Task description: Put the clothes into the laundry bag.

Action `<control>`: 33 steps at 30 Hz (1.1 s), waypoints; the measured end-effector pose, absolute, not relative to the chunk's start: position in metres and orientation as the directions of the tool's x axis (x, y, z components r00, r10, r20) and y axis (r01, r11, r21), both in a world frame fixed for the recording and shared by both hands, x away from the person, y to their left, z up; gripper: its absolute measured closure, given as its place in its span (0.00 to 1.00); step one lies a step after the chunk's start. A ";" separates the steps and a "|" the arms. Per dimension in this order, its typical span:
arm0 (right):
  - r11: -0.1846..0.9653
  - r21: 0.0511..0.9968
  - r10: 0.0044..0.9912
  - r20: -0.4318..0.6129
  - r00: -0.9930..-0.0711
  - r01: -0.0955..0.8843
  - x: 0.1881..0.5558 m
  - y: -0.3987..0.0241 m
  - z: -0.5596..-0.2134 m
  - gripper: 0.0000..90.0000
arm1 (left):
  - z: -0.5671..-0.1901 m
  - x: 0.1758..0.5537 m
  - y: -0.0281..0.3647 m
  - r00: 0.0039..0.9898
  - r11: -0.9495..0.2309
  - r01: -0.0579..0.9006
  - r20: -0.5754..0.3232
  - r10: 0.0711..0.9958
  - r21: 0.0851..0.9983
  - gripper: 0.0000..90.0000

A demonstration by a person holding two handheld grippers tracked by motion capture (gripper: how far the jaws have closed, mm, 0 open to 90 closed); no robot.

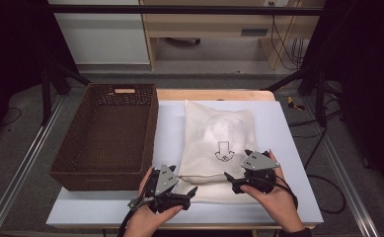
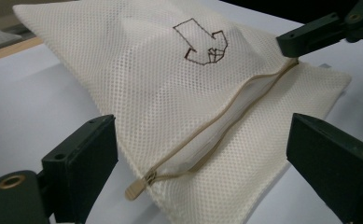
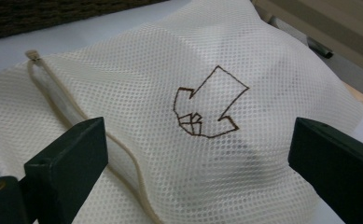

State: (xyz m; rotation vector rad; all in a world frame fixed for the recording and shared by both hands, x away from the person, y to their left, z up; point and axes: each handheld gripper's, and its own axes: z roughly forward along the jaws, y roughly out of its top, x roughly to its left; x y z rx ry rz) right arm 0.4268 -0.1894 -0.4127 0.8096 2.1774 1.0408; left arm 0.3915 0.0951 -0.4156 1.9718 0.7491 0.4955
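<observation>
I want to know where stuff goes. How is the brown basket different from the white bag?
The basket is dark brown, woven and stiff with upright walls; the mesh bag is white, soft and lies flat. The basket is open on top and looks empty; the bag has a zipper and bulges with something inside. Both rest on the table.

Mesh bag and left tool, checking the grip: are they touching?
Apart. The left gripper view shows the left tool open, its jaws standing clear either side of the mesh bag.
</observation>
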 end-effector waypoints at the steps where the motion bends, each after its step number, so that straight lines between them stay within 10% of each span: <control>1: 0.512 0.814 0.731 -0.244 -0.638 0.275 0.429 -0.189 -0.411 0.06 | -0.412 0.393 0.094 0.734 -0.372 0.298 0.038 0.678 0.879 0.10; 15: 0.410 0.817 0.838 -0.160 -0.522 0.407 0.462 -0.193 -0.384 0.06 | -0.367 0.422 0.084 0.750 -0.341 0.287 0.011 0.661 0.895 0.05; 33: 0.324 0.849 0.885 -0.116 -0.452 0.417 0.456 -0.226 -0.382 0.06 | -0.341 0.431 0.168 0.614 -0.258 0.316 0.010 0.789 0.913 0.04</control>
